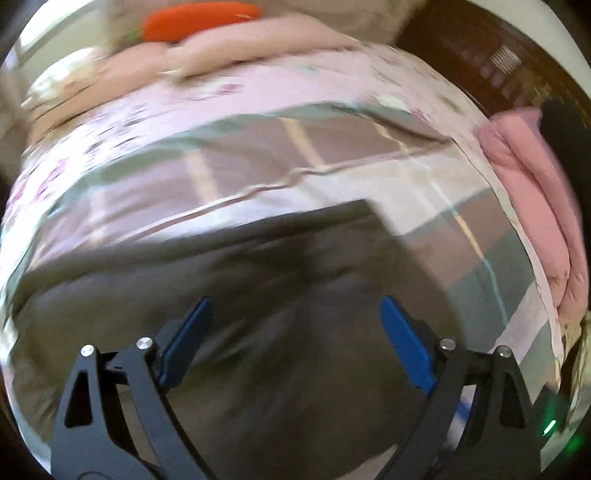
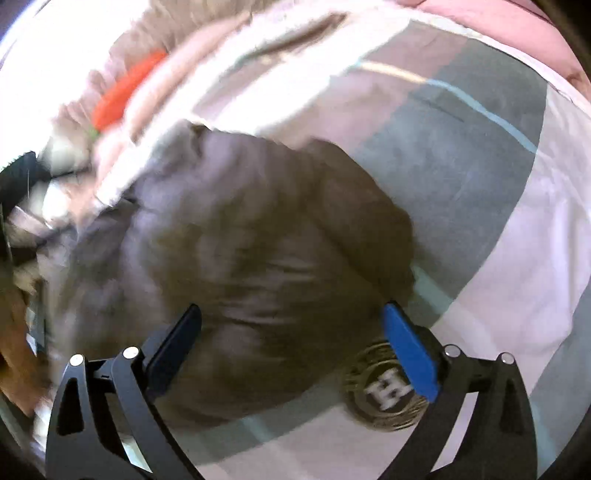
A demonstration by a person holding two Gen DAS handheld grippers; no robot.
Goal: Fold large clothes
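Spread and empty, both the left gripper (image 1: 295,325) and right gripper (image 2: 291,332) hover over the dark garment (image 2: 251,240), seemingly soft, limp; pinch an outer edge.

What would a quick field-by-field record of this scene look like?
garment: dark brown garment, lying bunched on the bed
badge: round emblem at its near edge
surface: striped bedsheet
behind: pink quilt, orange carrot toy
left gripper: open, nothing between the fingers
right gripper: open, above the garment, not gripping it
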